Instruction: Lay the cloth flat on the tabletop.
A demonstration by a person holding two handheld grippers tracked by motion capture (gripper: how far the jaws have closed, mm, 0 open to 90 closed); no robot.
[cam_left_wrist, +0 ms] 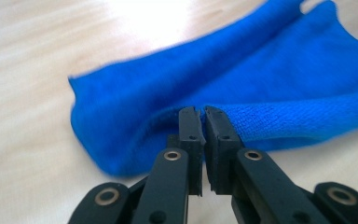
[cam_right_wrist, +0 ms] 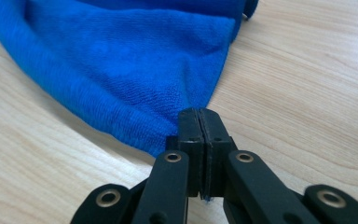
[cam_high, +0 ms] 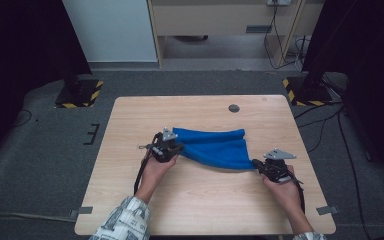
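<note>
Left gripper [cam_high: 176, 148]: pinching blue towel's [cam_high: 215, 147] left edge.
Right gripper [cam_high: 256, 164]: pinching its near right corner.
Towel: folded, mid-table [cam_high: 200, 210].

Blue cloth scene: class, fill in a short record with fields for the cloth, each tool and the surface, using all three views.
Cloth: blue cloth, folded over on itself, lying on the table
Left tool: left tool shut on the cloth's folded edge at its left end
Right tool: right tool shut on the cloth's near right corner
Surface: light wooden table
Other feature: dark round hole cover in the table beyond the cloth
Holder: a person's hands, patterned sleeves
</note>
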